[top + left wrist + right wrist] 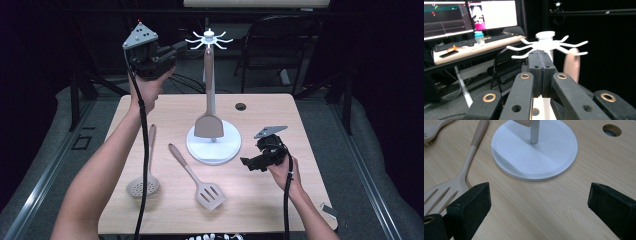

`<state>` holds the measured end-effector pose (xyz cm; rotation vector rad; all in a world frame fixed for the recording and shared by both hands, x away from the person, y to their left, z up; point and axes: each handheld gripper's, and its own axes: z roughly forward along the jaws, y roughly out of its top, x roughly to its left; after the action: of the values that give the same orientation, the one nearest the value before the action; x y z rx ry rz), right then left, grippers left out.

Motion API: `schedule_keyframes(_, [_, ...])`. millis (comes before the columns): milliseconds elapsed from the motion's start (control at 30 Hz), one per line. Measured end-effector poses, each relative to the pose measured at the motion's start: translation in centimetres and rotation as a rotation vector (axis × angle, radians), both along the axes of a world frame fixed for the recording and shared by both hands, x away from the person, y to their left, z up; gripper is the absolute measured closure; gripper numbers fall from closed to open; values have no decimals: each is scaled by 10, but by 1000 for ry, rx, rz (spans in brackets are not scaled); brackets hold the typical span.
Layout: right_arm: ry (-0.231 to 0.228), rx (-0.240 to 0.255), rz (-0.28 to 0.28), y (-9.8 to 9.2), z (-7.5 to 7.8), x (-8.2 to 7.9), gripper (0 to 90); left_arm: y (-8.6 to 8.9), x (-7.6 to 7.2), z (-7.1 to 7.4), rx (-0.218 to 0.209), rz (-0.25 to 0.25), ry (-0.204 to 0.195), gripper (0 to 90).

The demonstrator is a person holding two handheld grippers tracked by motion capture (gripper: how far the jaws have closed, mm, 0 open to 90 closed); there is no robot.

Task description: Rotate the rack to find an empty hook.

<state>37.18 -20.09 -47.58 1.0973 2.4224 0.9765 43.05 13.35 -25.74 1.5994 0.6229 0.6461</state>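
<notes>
White hook rack (208,38), far centre, solid spatula (209,125) hanging; your left gripper (181,47) clenched empty beside it, right gripper (246,163) released near its base (214,150)

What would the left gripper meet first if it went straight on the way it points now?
Probably the white hook crown atop the utensil stand: the left gripper, jaws shut, aims at it, though the gap is hard to judge.

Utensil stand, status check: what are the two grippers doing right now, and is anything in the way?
Left gripper shut, empty, up beside the rack's hooks. Right gripper open, low beside the base. Solid spatula hangs on the stand; slotted spatula and skimmer lie on the table.
</notes>
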Motion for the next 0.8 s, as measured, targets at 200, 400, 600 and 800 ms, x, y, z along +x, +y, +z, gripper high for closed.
schedule_keyframes(200, [4, -4, 5, 1, -1, 1, 42, -10, -9, 5, 55, -52, -16, 900])
schedule_keyframes(400, [2, -7, 5, 1, 0, -1, 42, -15, -1, 2, 76, -33, 2, 900])
schedule_keyframes(600, [8, -10, 6, 1, 0, 0, 43, -15, 4, 0, 77, -15, 11, 900])
schedule_keyframes(800, [9, -13, 10, 2, 0, -1, 43, -14, 9, -1, 81, -4, 17, 900])
